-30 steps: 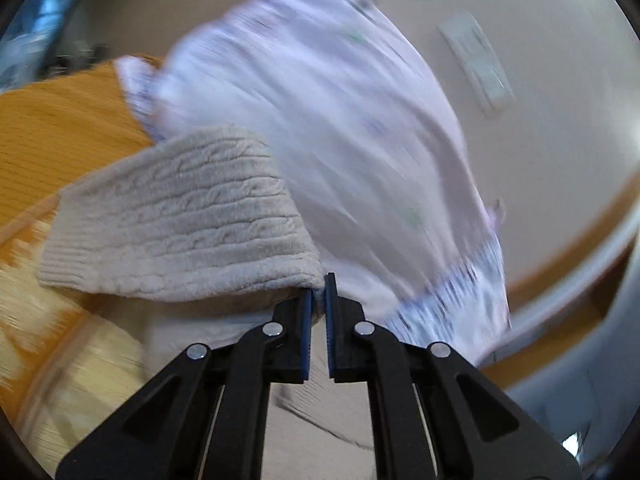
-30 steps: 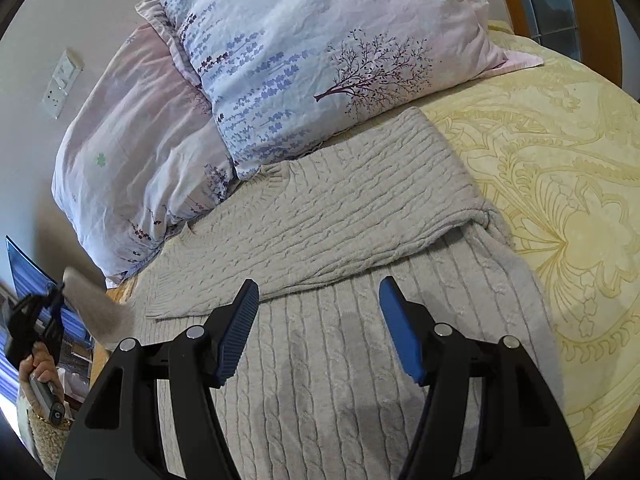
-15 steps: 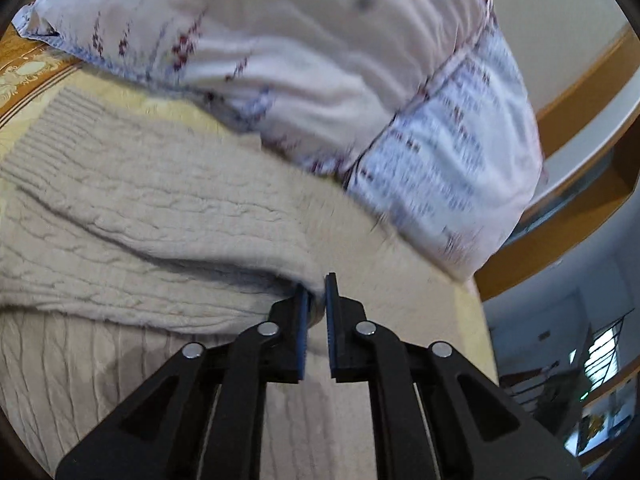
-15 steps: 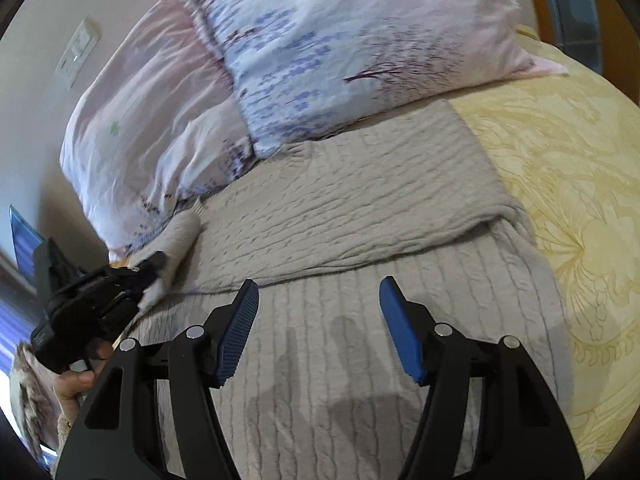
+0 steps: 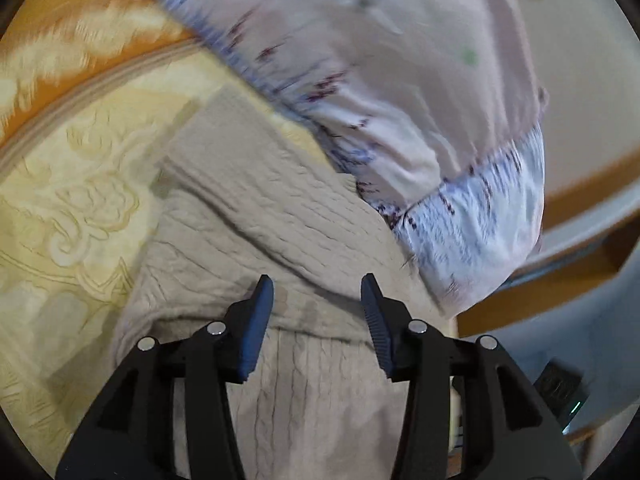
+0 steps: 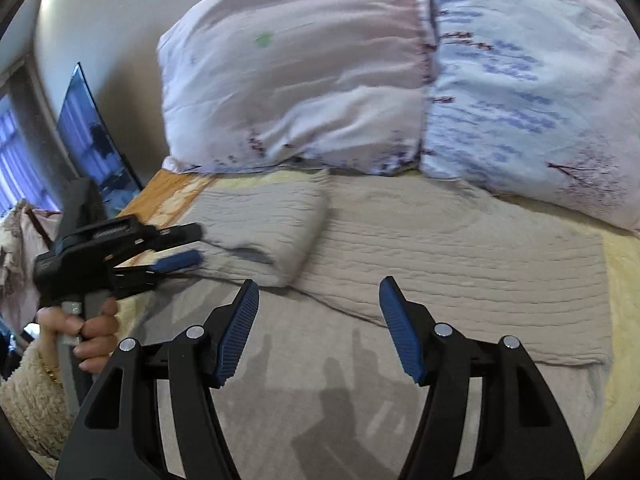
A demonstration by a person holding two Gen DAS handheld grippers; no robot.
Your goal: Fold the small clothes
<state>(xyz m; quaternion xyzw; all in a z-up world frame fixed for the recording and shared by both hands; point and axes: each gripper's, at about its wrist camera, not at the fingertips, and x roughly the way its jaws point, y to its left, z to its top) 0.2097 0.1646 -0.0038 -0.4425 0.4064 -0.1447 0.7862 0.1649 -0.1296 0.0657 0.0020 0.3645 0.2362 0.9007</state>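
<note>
Opening left gripper (image 5: 317,300), nothing clamped, hovering just short of folded sweater sleeve (image 6: 260,232); right gripper (image 6: 319,304) gaping empty, lying farther off.

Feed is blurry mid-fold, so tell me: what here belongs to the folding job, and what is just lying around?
Job:
- beige knit sweater, sleeves folded in
- left gripper, jaws opening, nothing between them
- right gripper, open

Lying about:
- two floral pillows
- yellow bedspread
</note>
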